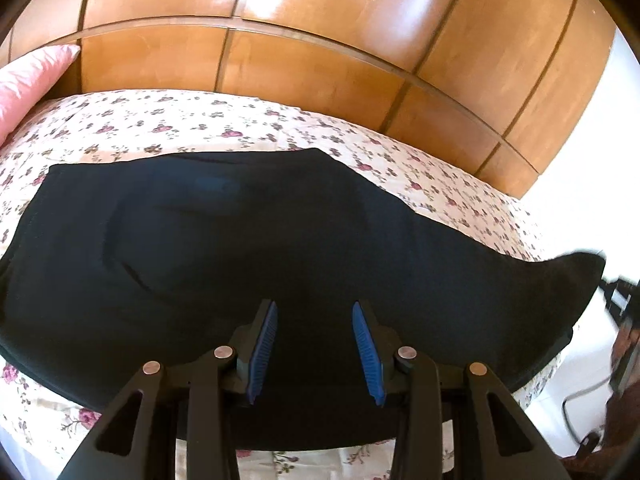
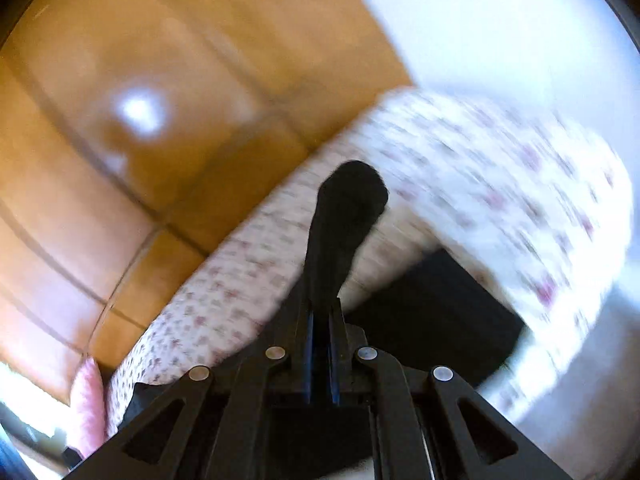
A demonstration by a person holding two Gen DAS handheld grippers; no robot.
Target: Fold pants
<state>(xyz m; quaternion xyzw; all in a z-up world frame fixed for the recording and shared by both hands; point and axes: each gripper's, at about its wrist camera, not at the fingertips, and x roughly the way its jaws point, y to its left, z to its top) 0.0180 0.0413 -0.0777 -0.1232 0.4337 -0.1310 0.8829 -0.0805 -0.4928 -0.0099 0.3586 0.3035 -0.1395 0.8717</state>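
Dark navy pants (image 1: 240, 240) lie spread across a floral bed sheet (image 1: 160, 120), and their right end (image 1: 580, 268) is lifted off the bed. My left gripper (image 1: 315, 306) hovers over the near edge of the pants, its blue pads (image 1: 262, 352) apart with no fabric pinched between them. In the blurred right wrist view, my right gripper (image 2: 321, 312) is shut on a bunch of the dark pants fabric (image 2: 348, 208), which sticks up beyond the fingertips. More of the pants (image 2: 432, 312) lies on the sheet (image 2: 224, 280) below.
A glossy wooden wardrobe (image 1: 320, 60) stands right behind the bed. A pink pillow (image 1: 28, 84) leans at the bed's left end. A white wall (image 2: 500, 20) is on the right. Dark cables and gear (image 1: 616, 360) show at the right edge.
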